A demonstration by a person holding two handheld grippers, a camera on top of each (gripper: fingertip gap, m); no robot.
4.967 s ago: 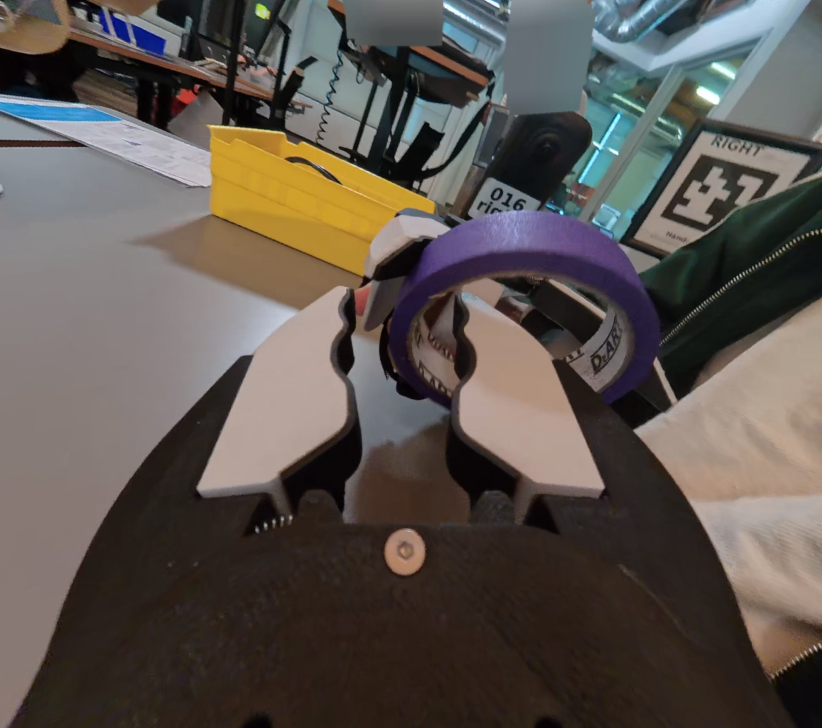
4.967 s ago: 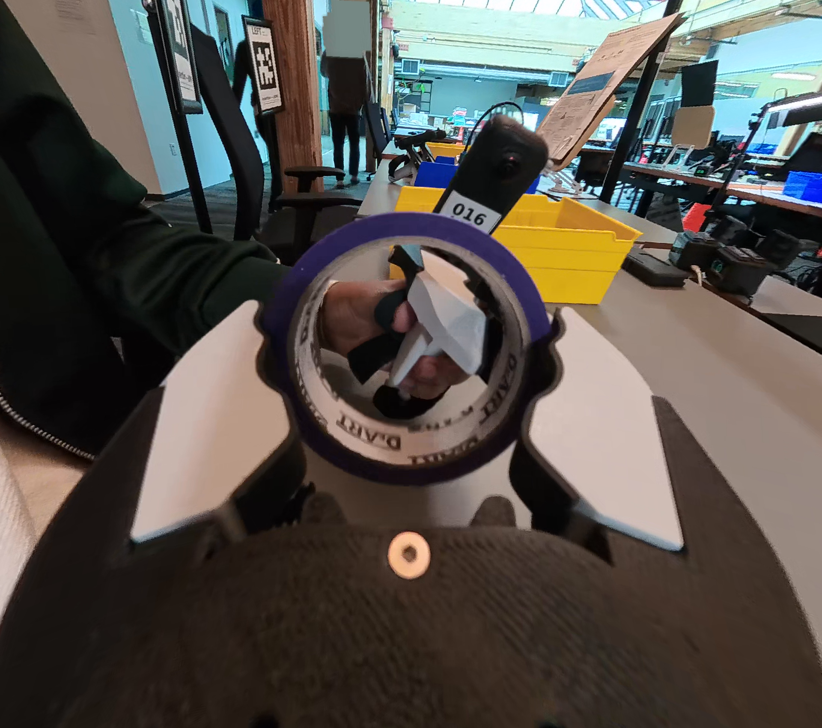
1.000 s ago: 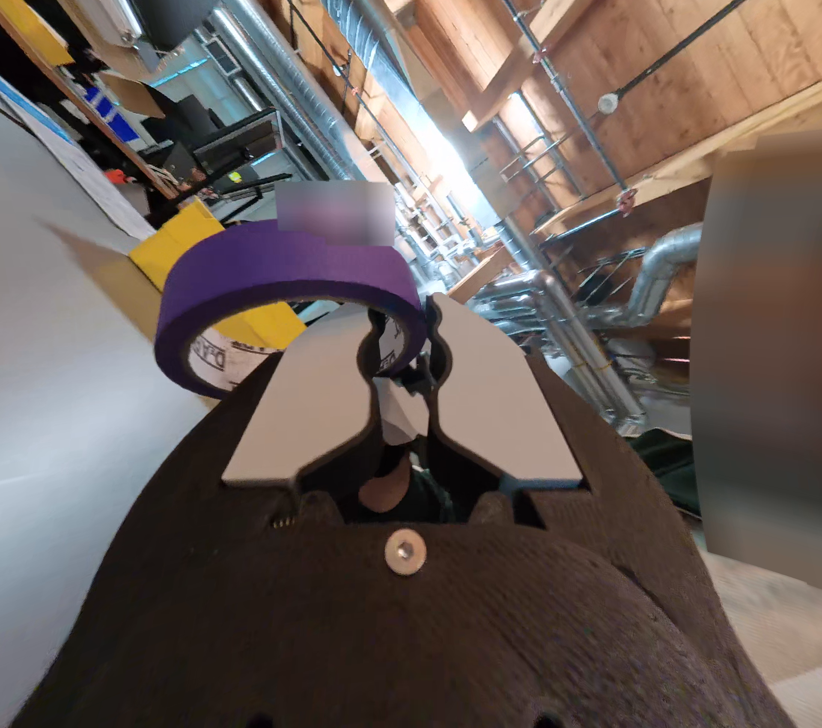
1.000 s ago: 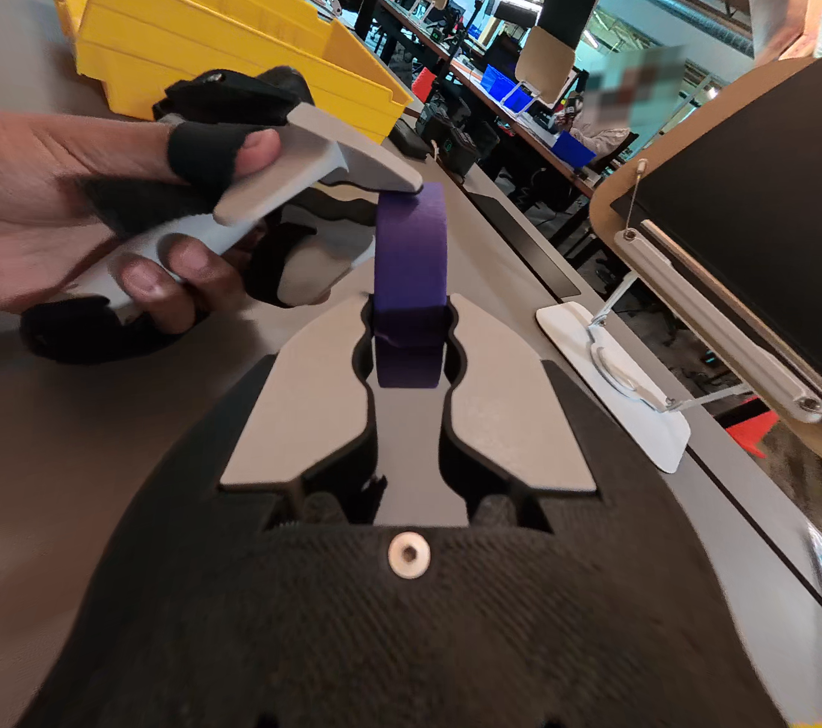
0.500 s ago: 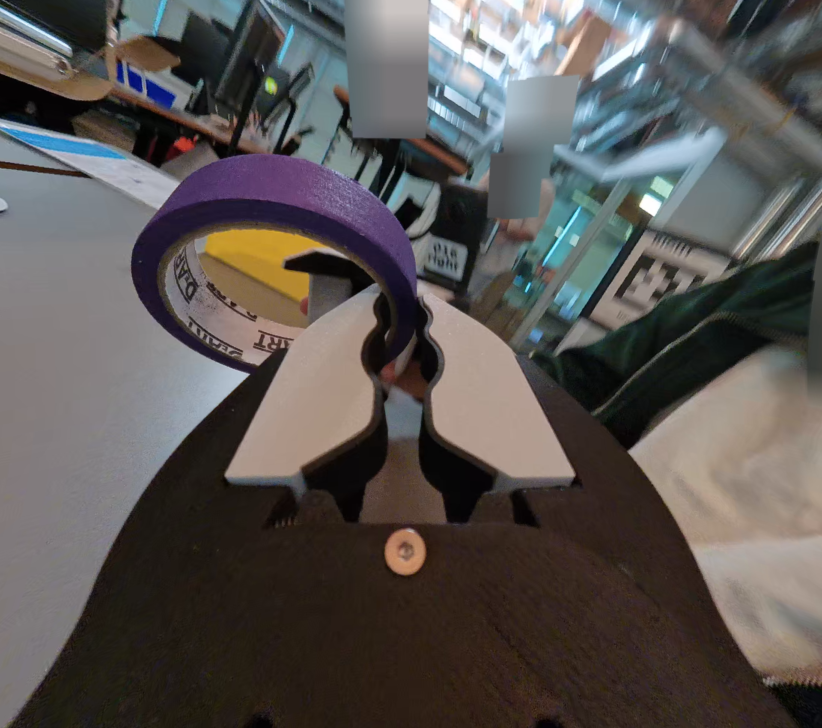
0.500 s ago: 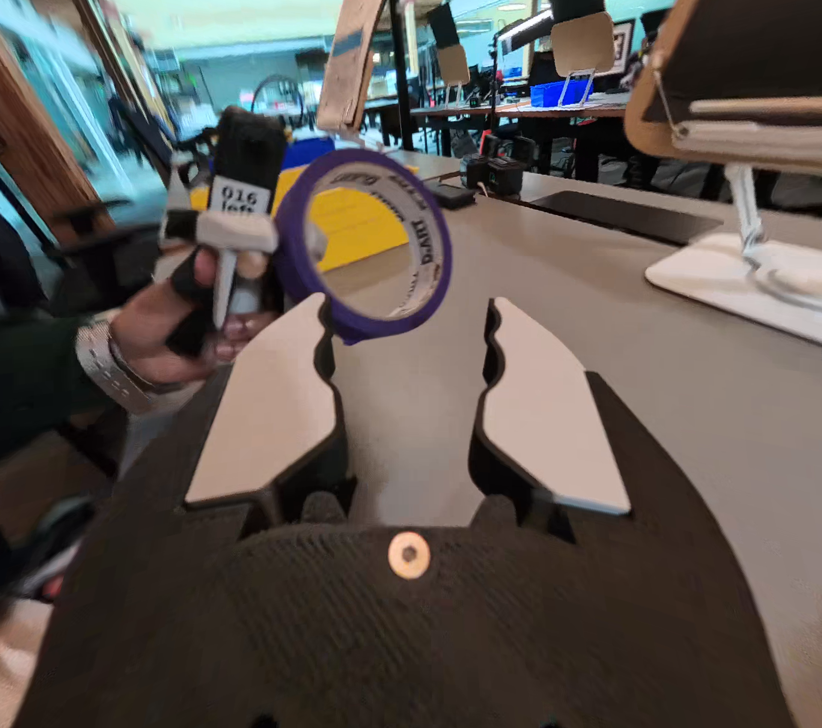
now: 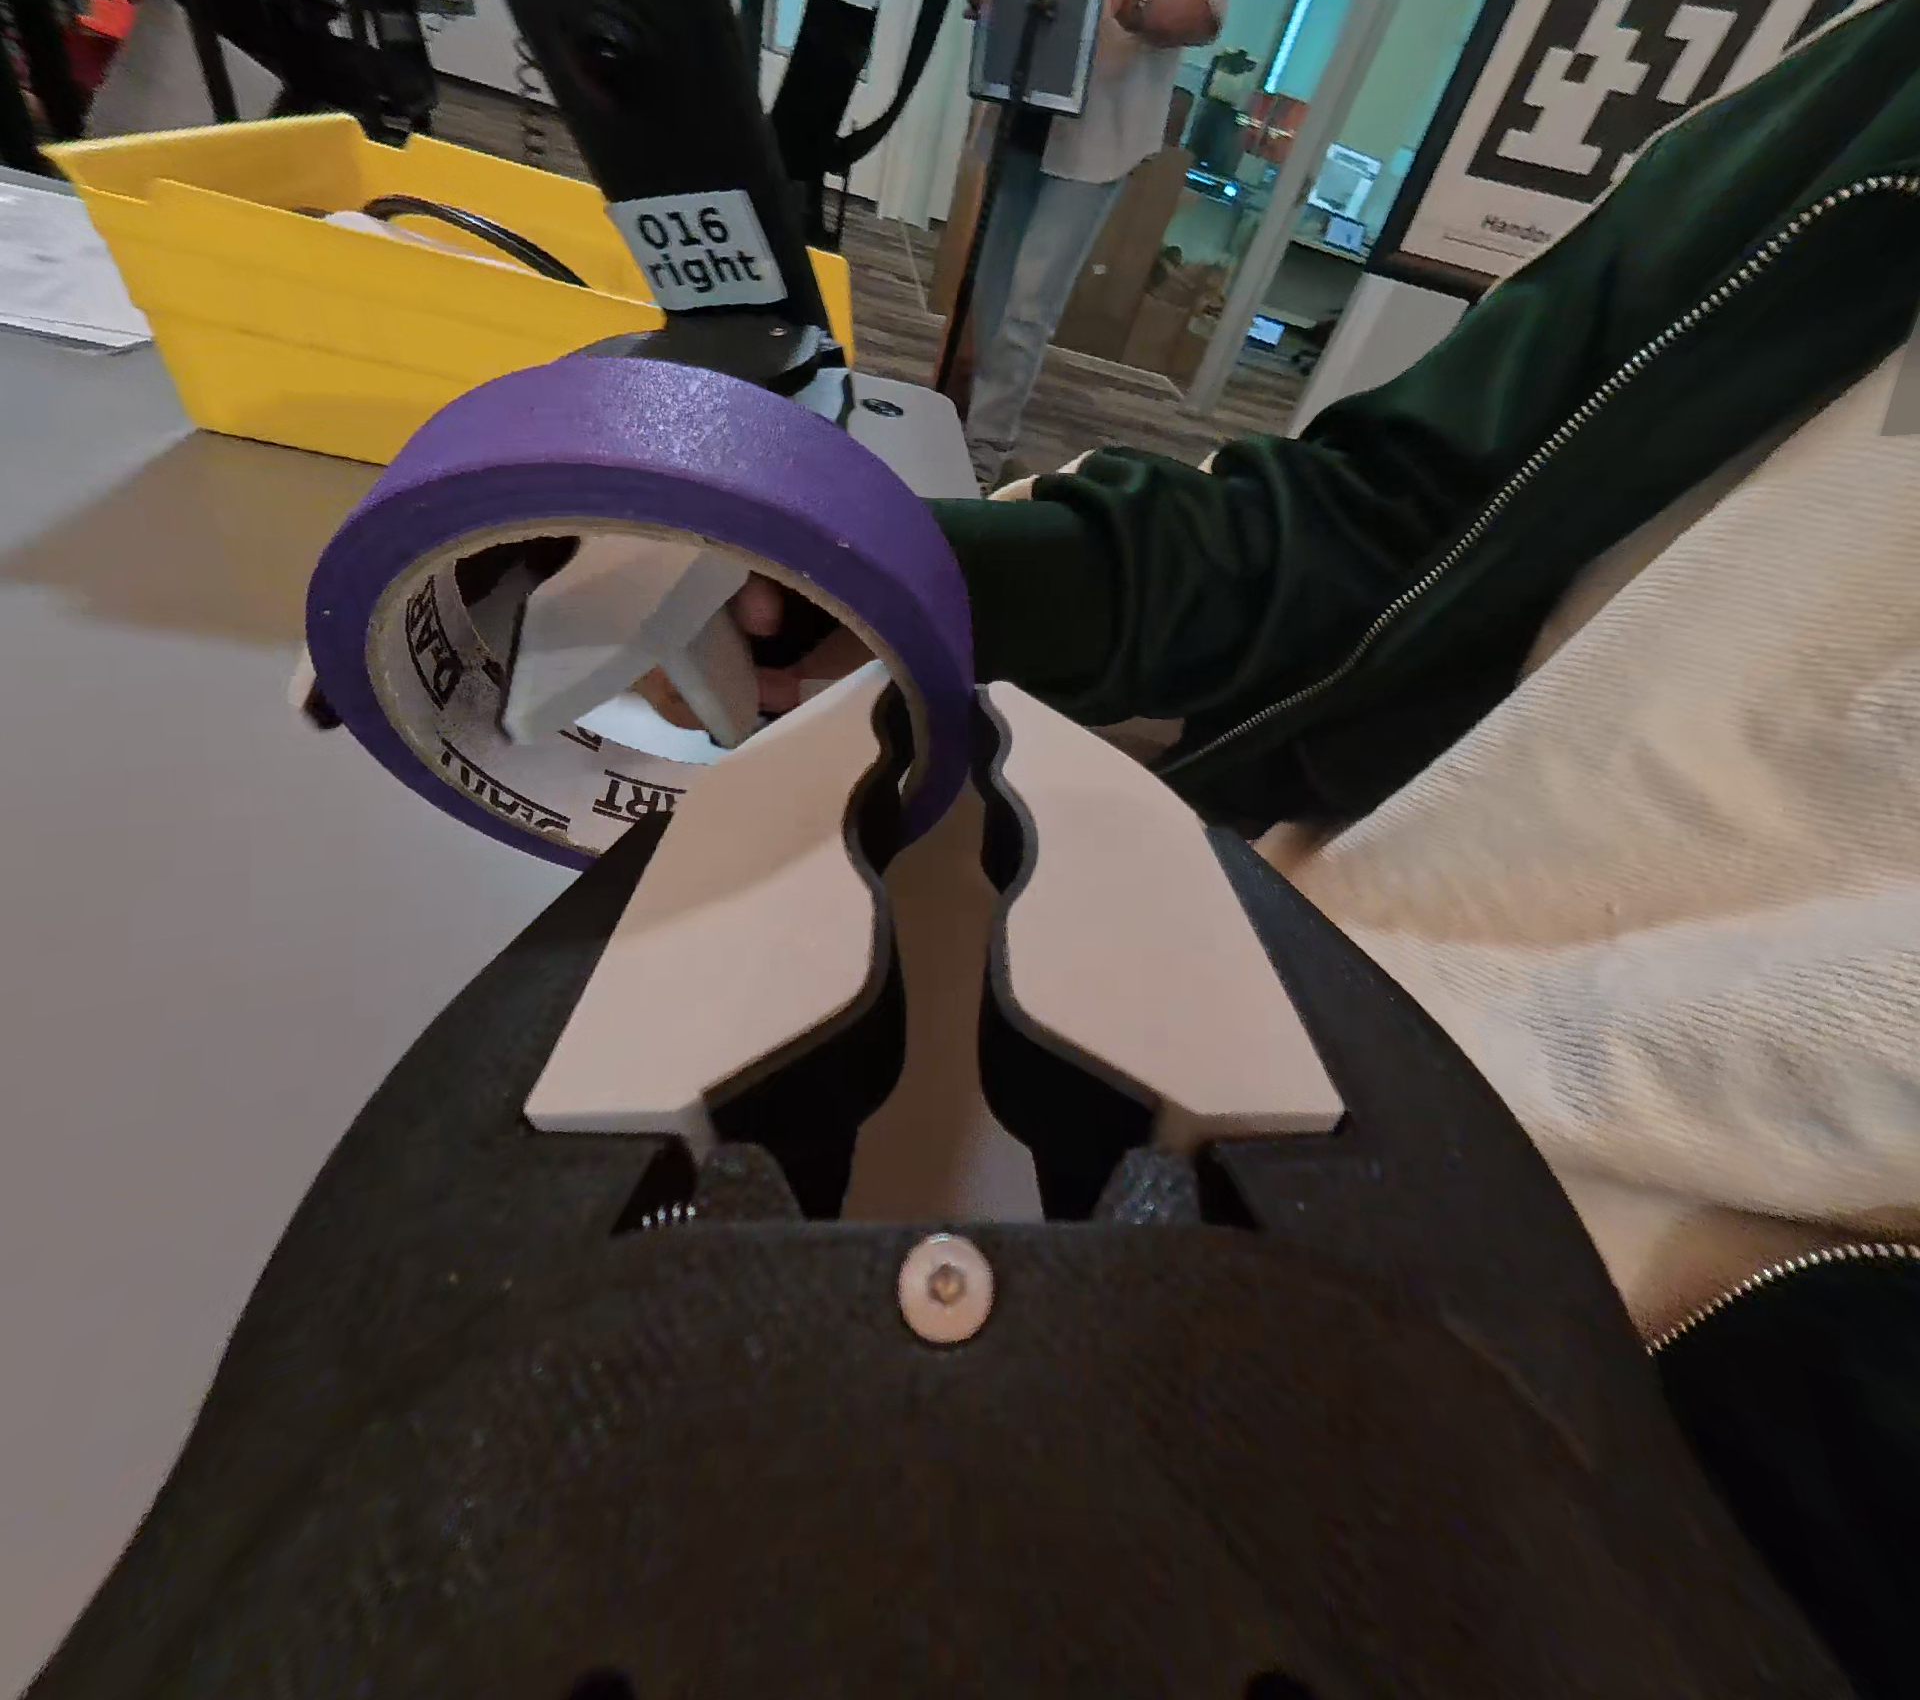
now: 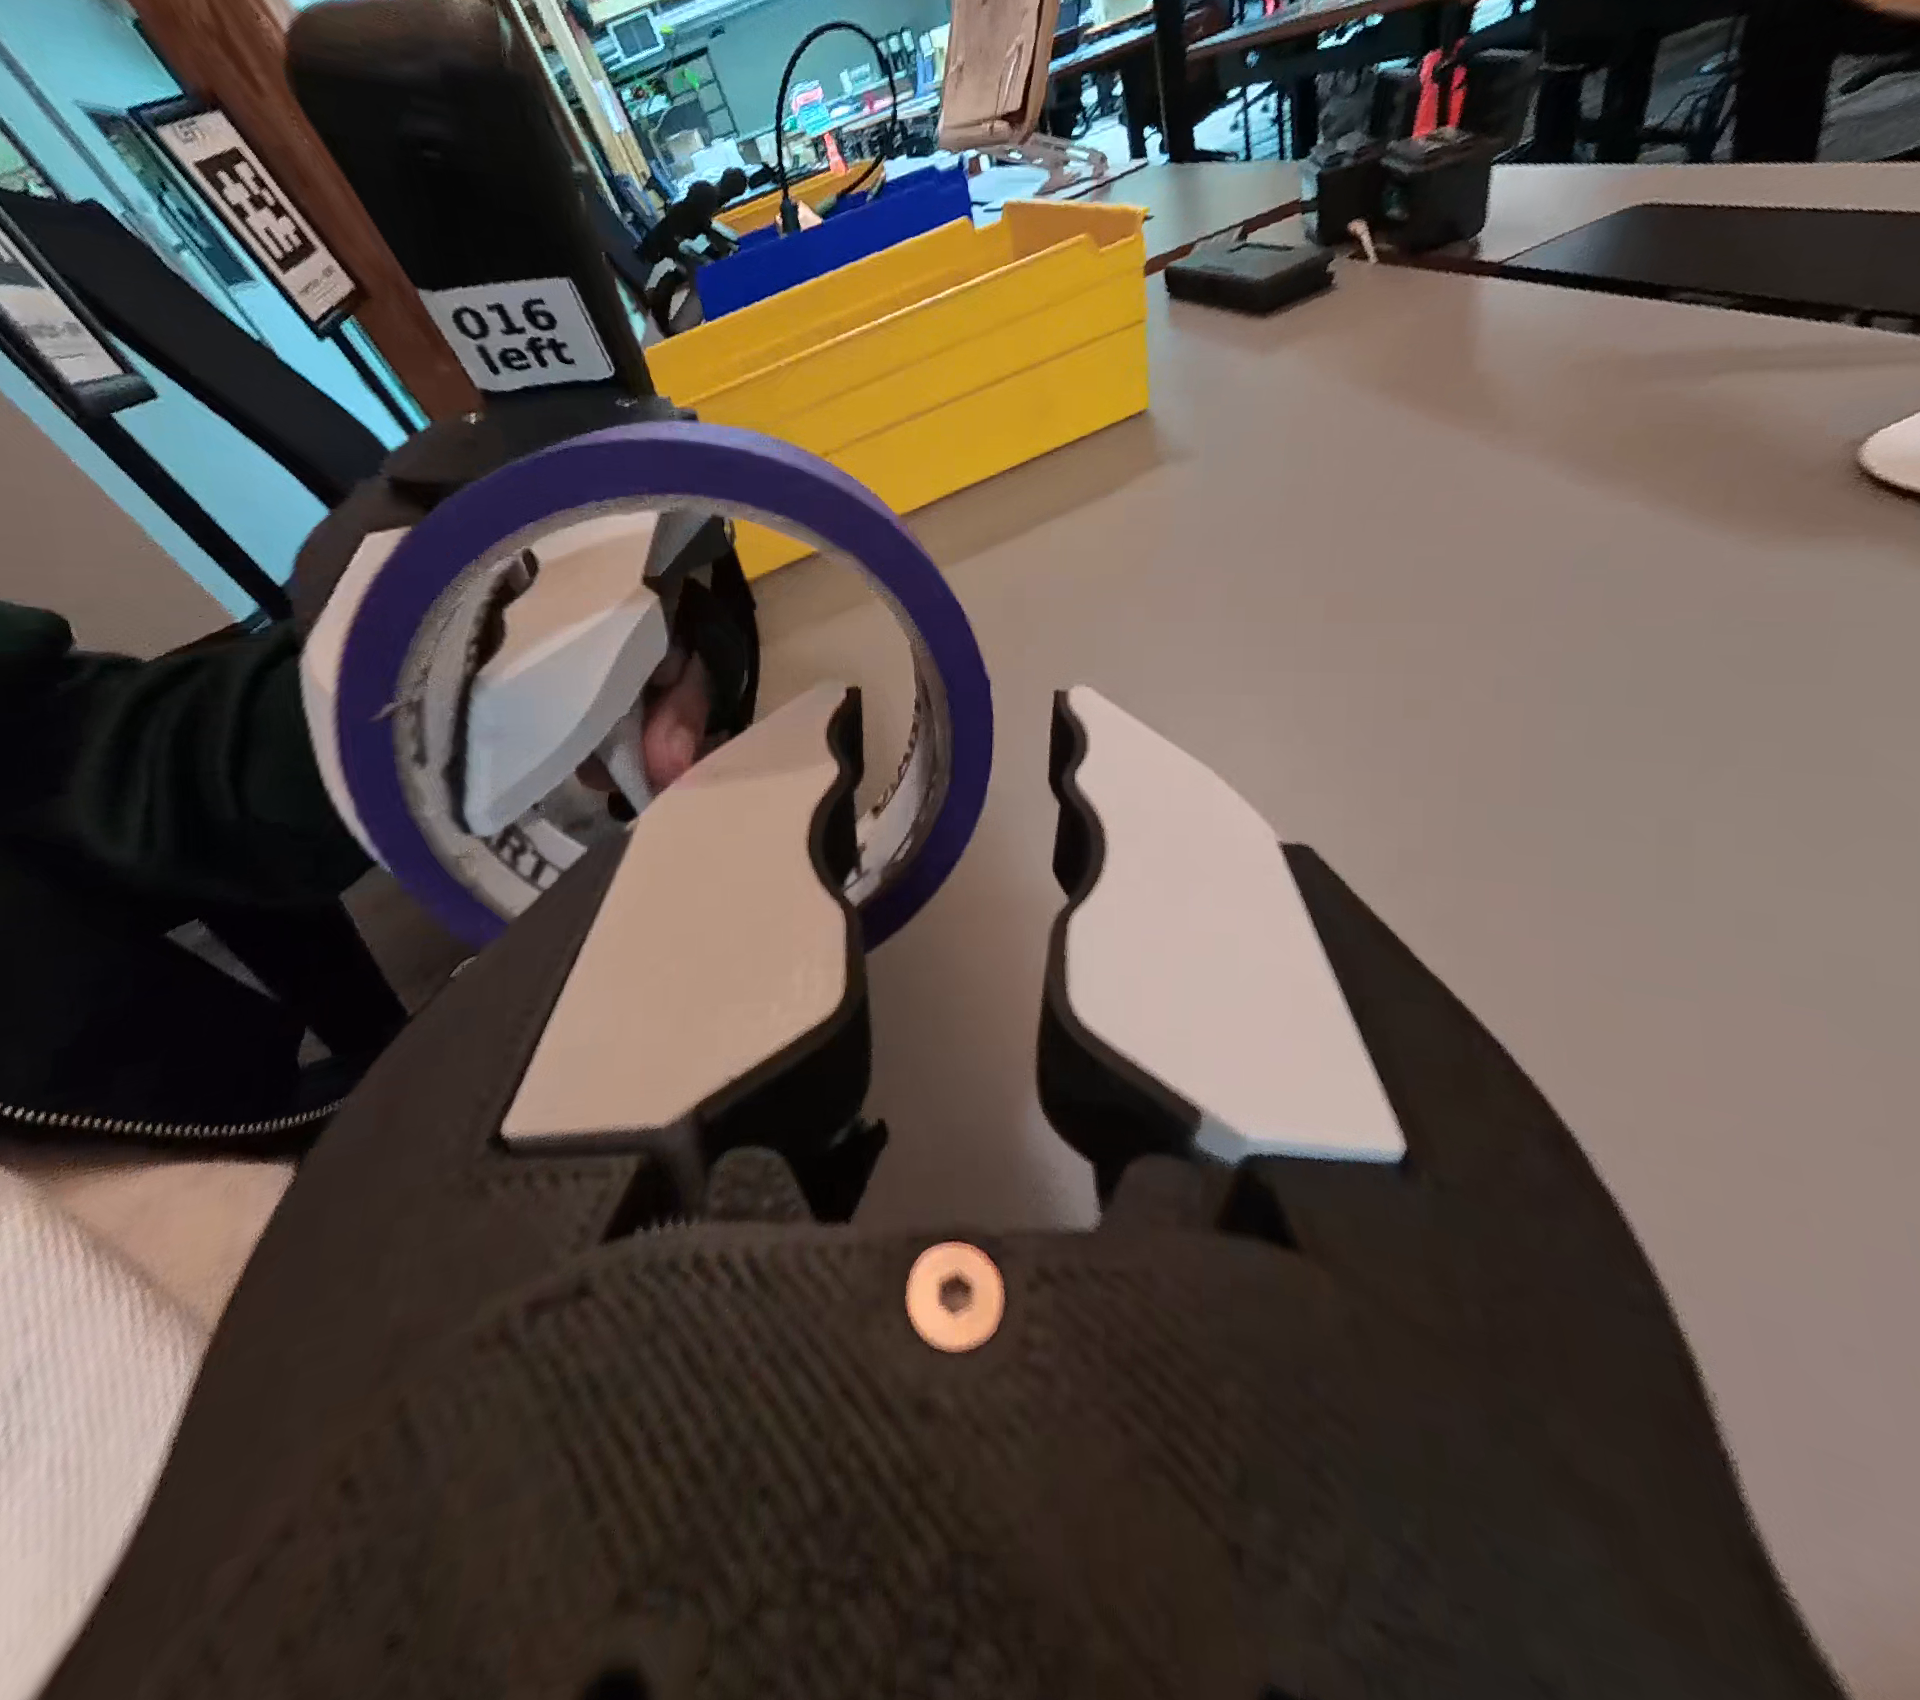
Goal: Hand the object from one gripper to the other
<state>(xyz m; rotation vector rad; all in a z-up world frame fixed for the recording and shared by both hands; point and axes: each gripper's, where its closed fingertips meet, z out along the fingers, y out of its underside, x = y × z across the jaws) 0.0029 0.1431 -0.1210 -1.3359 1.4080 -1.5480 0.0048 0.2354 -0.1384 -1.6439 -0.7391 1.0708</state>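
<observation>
A roll of purple tape (image 7: 644,487) is held in the air above the grey table (image 7: 156,975). My left gripper (image 7: 935,694) is shut on the roll's right rim, one finger inside the ring and one outside. In the right wrist view the roll (image 8: 665,466) stands upright, held on its far-left side by the left gripper's fingers (image 8: 561,694). My right gripper (image 8: 953,700) is open. Its left finger reaches into the ring and the roll's near rim lies between the jaws, untouched on the right side. One of the right gripper's fingers (image 7: 613,642) shows through the ring.
A yellow bin (image 7: 312,300) stands on the table behind the grippers, also seen in the right wrist view (image 8: 914,362) with a blue bin (image 8: 831,248) behind it. A black device (image 8: 1247,268) lies farther back. A person (image 7: 1091,92) stands beyond the table.
One second ago both grippers pinched the roll; the right one let go and opened wide. It has since narrowed and come back around the rim. The left still holds the roll.
</observation>
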